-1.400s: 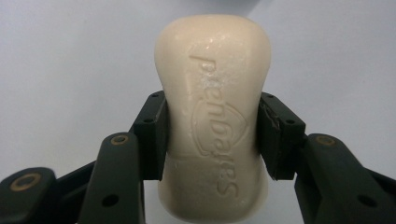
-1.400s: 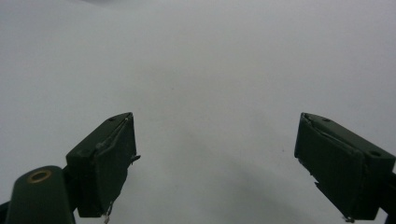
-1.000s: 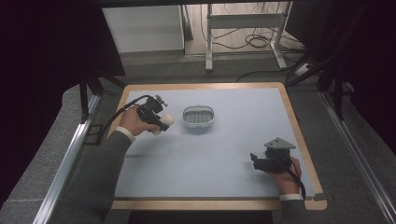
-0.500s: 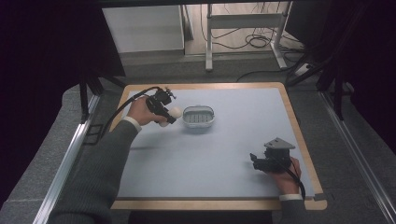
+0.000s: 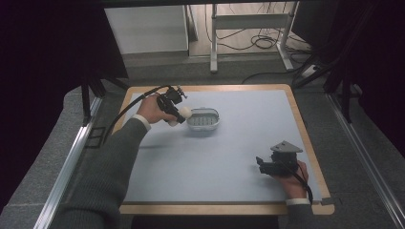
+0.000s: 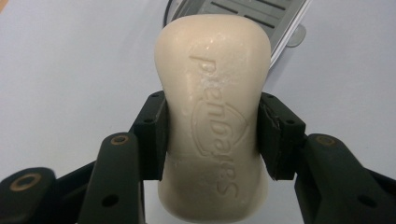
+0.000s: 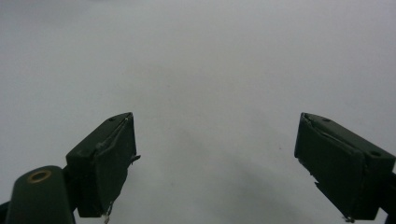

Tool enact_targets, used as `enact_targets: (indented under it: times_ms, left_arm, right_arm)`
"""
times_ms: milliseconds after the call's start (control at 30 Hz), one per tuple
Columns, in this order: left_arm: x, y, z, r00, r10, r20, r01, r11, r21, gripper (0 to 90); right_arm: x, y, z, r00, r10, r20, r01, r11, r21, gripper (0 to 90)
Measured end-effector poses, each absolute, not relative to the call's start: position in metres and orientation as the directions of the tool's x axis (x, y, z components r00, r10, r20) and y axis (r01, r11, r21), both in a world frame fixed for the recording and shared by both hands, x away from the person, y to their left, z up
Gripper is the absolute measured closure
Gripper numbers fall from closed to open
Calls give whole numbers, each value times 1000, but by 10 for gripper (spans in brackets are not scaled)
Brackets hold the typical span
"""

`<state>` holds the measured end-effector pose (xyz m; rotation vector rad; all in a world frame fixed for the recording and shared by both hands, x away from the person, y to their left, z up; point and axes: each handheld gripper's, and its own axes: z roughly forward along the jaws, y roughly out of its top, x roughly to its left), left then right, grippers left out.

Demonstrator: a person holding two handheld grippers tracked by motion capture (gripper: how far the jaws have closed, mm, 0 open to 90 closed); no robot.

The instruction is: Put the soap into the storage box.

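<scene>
Soap dish at table far-left; soap bar just left of it – right gripper near-right, well apart.

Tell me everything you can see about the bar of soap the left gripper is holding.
The soap is a cream-white bar, rounded at the corners and slightly waisted, with raised lettering and an emblem pressed into its matte, faintly speckled face. The left gripper clamps it across the narrow middle, its two black jaws pressing opposite sides, so both ends stick out past them. In the high view it is held above the light blue table, just left of the soap dish and close to its rim, not yet in it.
</scene>
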<state>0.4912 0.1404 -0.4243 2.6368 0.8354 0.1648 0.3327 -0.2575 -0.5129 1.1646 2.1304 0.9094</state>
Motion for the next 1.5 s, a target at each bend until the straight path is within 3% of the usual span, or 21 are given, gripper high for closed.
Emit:
enact_targets:
  times_ms: [1500]
  left_arm:
    - [522,96,-435,872,489,24,449,-819,357,500]
  right_arm:
    - [332,-259,-512,-488,865,-114,494,382,781,124]
